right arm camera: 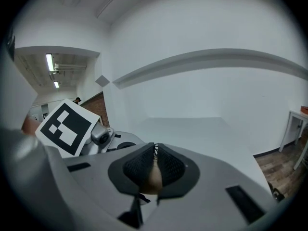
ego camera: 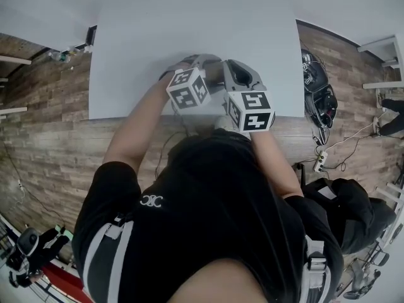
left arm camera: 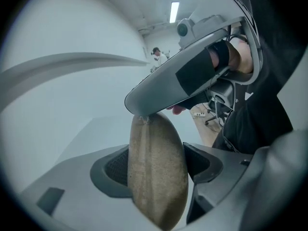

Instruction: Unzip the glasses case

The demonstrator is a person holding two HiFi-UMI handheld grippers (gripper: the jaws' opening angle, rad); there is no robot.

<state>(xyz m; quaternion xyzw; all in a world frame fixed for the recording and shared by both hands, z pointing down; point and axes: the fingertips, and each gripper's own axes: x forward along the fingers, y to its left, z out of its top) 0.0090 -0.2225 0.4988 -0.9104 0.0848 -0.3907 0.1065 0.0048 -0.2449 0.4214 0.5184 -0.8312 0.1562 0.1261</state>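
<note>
A tan, fabric-covered glasses case [left arm camera: 156, 177] stands on end between the two pads of my left gripper [left arm camera: 156, 165], which is shut on its sides. My right gripper [left arm camera: 137, 109] comes in from the upper right and meets the case's top end. In the right gripper view its jaws [right arm camera: 155, 165] are almost together, pinching a small tan zipper tab [right arm camera: 153, 181] with zipper teeth just above it. In the head view both grippers are close together over the near edge of the white table [ego camera: 189, 17], and they hide the case.
The left gripper's marker cube [right arm camera: 67, 126] sits close on the left in the right gripper view. Wood floor surrounds the table. A power strip with cables [ego camera: 320, 160], black gear [ego camera: 319, 96] and a black bag [ego camera: 350, 210] lie to the right.
</note>
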